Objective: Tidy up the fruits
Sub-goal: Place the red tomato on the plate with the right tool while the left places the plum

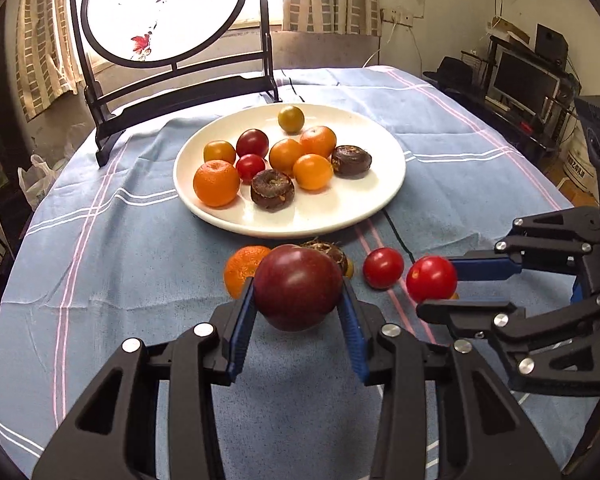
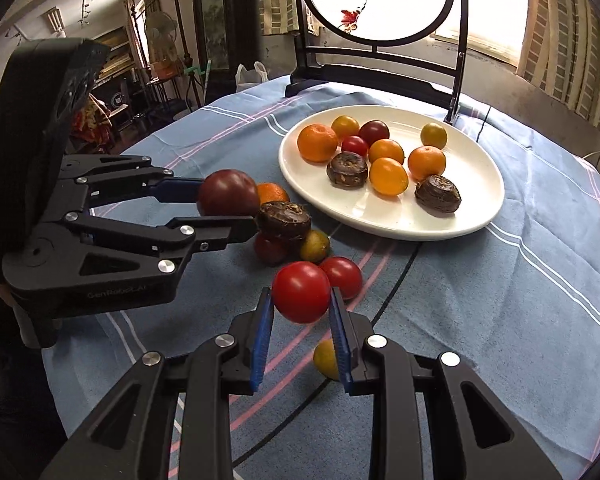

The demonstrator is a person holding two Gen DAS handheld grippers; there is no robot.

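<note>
We see a round table under a blue tablecloth (image 1: pixel 112 240) with pink and white stripes, its rim curving away on the near left and far right; bare cloth lies open to the left of our left gripper and to the right of the plate. At the far edge stands a dark wooden screen (image 1: pixel 168 12) with a round painted panel, a bright window and curtains behind it, shelves and a monitor off to the right.

The white plate (image 1: pixel 340 216) sits near the table's middle, carrying oranges, small tomatoes and two brown water chestnuts, its front rim left bare.

Our left gripper (image 1: pixel 298 300) pinches a dark purple tomato (image 1: pixel 296 286) between its blue pads, held above the cloth just short of the plate. It is round, so no long axis shows. Our right gripper (image 2: pixel 302 304) clamps a red tomato (image 2: pixel 300 290) in the same way, beside the left one.

On the cloth between grippers and plate lie an orange (image 2: pixel 274 192), a water chestnut (image 2: pixel 284 218), another red tomato (image 2: pixel 342 276) and small yellowish fruits
</note>
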